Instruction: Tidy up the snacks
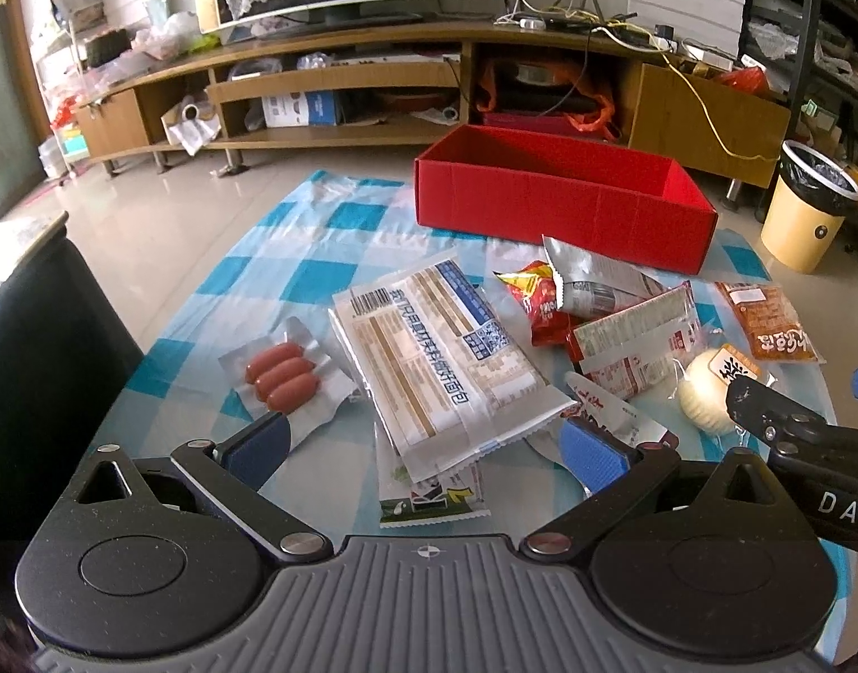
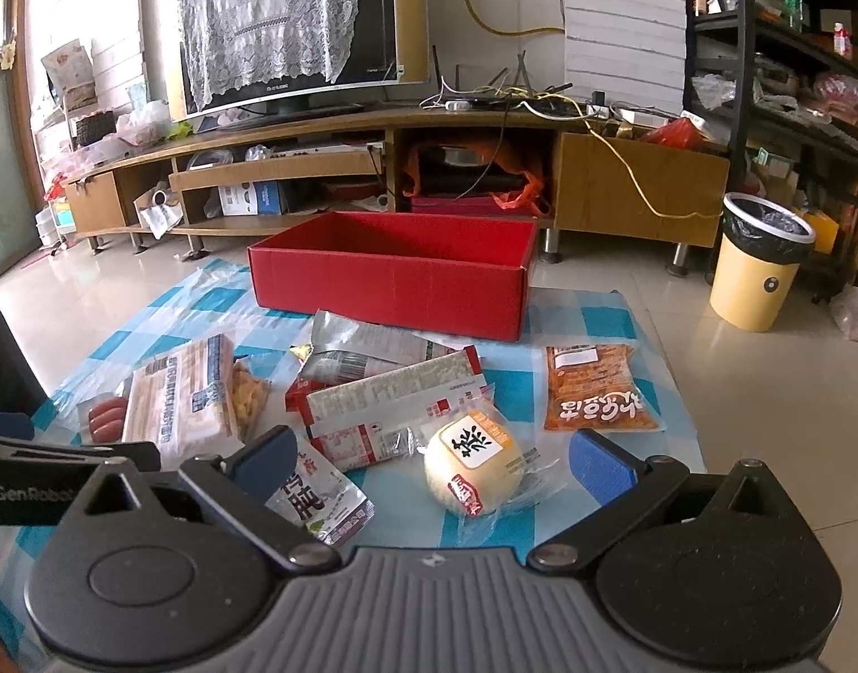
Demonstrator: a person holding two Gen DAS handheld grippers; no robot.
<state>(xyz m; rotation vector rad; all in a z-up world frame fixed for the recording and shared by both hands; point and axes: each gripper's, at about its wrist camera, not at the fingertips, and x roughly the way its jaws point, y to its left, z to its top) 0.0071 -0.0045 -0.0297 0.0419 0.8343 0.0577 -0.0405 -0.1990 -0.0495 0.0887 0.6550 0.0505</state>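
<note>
Snack packets are lying loose before the open red cardboard box point(image 2: 392, 275) on the blue-checked cloth point(image 1: 311, 275). Left gripper point(image 1: 423, 446) is hovering, fingers spread, over the large white bread packet point(image 1: 440, 359); right gripper point(image 2: 432, 457), fingers apart, is straddling the round wrapped bun point(image 2: 474, 462).

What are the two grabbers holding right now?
Nothing. The left gripper is open over the big bread packet, and the right gripper is open around the round bun, not squeezing it yet.

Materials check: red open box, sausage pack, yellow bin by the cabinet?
Red open box: looks like matte corrugated cardboard, given its fold creases and thin walls.
Three-sausage pack: clear glossy plastic film over a silvery backing, probably vacuum-sealed.
Yellow round bin: smooth hard plastic, likely, with a pale rim ring and a black bag liner.
</note>
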